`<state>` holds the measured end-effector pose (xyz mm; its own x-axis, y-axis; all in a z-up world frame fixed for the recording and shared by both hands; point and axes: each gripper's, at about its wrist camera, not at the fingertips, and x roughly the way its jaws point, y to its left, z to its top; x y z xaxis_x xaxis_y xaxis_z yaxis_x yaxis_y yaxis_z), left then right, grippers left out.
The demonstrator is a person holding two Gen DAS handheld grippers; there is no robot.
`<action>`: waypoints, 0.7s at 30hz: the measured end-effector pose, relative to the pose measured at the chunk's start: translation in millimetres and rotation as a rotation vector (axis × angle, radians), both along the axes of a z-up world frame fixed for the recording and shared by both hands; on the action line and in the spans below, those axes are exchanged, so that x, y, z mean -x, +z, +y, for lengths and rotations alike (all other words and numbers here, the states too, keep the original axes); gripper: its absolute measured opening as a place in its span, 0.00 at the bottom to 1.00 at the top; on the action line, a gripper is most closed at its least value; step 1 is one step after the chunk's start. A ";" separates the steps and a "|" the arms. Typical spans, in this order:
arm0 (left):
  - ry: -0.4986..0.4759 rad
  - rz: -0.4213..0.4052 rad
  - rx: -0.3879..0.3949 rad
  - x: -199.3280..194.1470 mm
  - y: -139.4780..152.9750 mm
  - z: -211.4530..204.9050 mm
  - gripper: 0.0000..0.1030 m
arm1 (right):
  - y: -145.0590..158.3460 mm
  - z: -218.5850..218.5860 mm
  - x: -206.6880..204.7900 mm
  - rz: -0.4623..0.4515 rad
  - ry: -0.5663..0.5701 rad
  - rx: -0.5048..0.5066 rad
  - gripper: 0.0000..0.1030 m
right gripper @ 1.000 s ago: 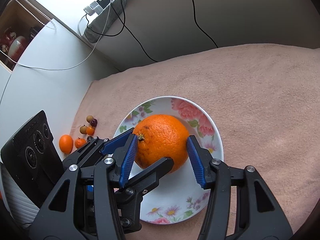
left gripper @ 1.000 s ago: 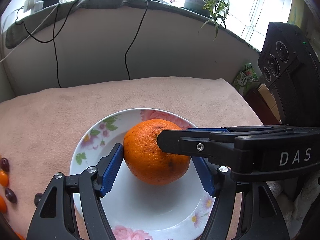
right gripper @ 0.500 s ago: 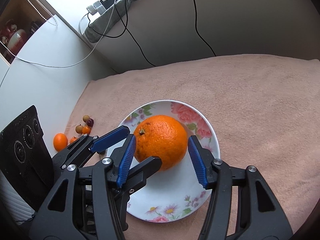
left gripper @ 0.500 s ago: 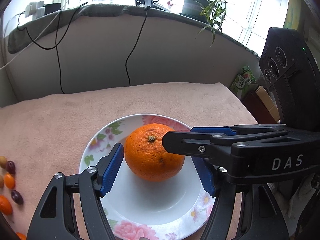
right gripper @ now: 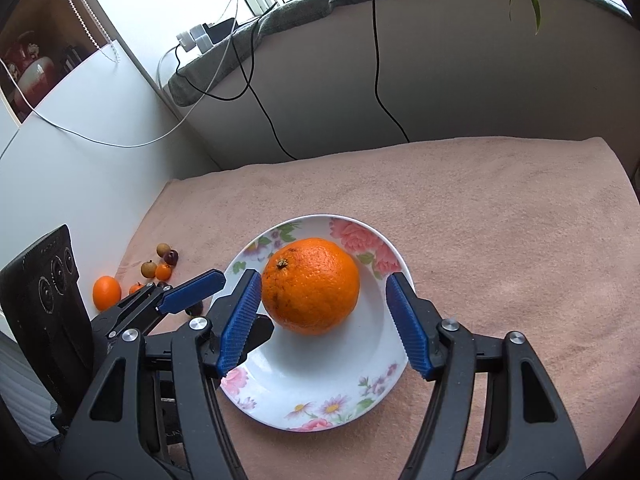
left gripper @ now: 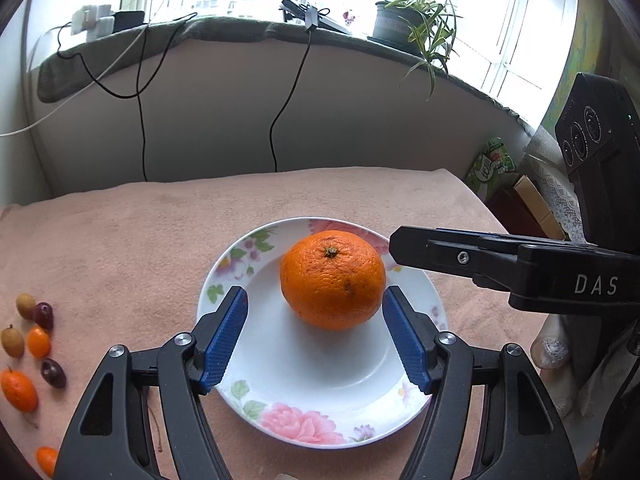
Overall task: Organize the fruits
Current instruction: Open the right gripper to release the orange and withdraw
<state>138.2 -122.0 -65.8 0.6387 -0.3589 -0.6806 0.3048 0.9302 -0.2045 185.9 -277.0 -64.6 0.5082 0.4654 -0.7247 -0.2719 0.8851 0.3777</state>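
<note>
A large orange [left gripper: 333,279] lies on a white flowered plate [left gripper: 320,396] on the pink cloth. It also shows in the right wrist view [right gripper: 311,285] on the plate [right gripper: 320,392]. My left gripper [left gripper: 316,336] is open and empty, its blue pads just short of the orange. My right gripper [right gripper: 324,324] is open and empty, pads either side of the orange, clear of it. Several small fruits [left gripper: 32,344] lie on the cloth at the left, also seen in the right wrist view [right gripper: 156,268].
A grey wall with hanging black cables [left gripper: 276,120] stands behind the table. A potted plant [left gripper: 404,20] is on the sill. Boxes and a green packet [left gripper: 492,164] sit past the table's right edge. A small orange [right gripper: 106,291] lies near the left wall.
Both grippers have opened off the orange and pulled back and up. The orange now rests free on the plate.
</note>
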 end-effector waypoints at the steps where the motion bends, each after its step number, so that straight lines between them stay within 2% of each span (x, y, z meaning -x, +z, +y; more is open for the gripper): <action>1: 0.003 -0.007 -0.005 3.1 0.9 2.3 0.68 | 1.6 0.6 3.7 -0.012 -0.004 0.001 0.65; 9: 0.058 -0.044 -0.018 28.9 6.5 30.8 0.68 | 22.4 16.1 45.9 -0.165 0.005 0.020 0.65; 12: 0.081 -0.060 -0.021 39.8 9.1 44.3 0.68 | 26.6 30.1 60.2 -0.183 0.028 0.047 0.66; 15: 0.109 -0.081 -0.034 54.0 12.8 60.0 0.68 | 30.4 44.2 74.5 -0.207 0.059 0.057 0.75; 21: 0.194 -0.058 -0.031 77.3 4.5 99.3 0.69 | 33.4 66.8 95.2 -0.234 0.103 0.059 0.75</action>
